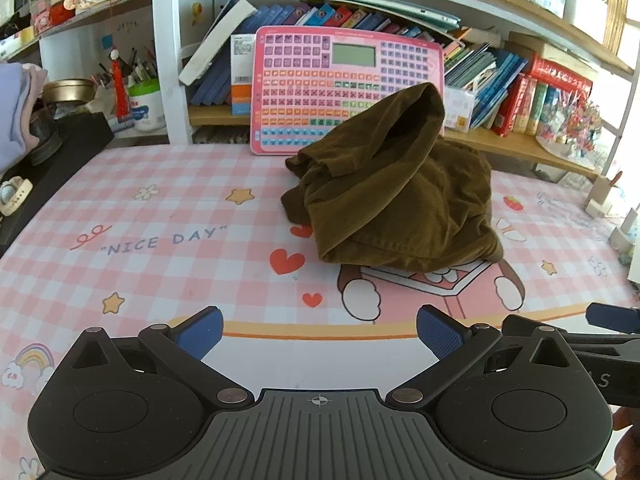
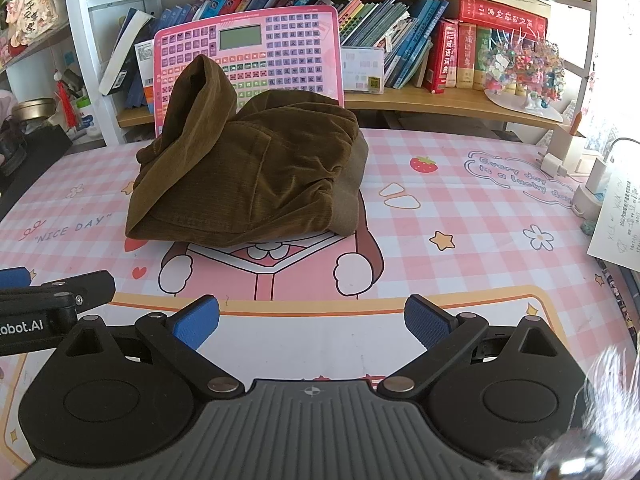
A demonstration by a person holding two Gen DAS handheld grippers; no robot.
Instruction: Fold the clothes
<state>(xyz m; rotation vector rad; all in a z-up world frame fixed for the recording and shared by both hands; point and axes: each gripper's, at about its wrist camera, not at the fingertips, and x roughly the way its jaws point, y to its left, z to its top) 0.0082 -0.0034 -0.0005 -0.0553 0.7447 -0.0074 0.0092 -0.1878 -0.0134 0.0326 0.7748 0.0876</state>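
Observation:
A crumpled brown corduroy garment (image 1: 396,196) lies in a heap on the pink checked desk mat (image 1: 168,216), one part standing up against the pink keyboard toy. It also shows in the right wrist view (image 2: 256,172). My left gripper (image 1: 320,334) is open and empty, near the desk's front edge, well short of the garment. My right gripper (image 2: 312,324) is open and empty, also short of the garment. The right gripper shows at the right edge of the left wrist view (image 1: 612,318); the left gripper shows at the left edge of the right wrist view (image 2: 52,292).
A pink keyboard toy (image 1: 344,88) leans on the bookshelf behind the garment. Books (image 2: 420,36) fill the shelf. A black box (image 1: 60,156) and folded clothes (image 1: 16,108) sit at left. Chargers (image 2: 592,184), a paper note (image 2: 616,220) and a flower ornament (image 2: 524,68) stand at right.

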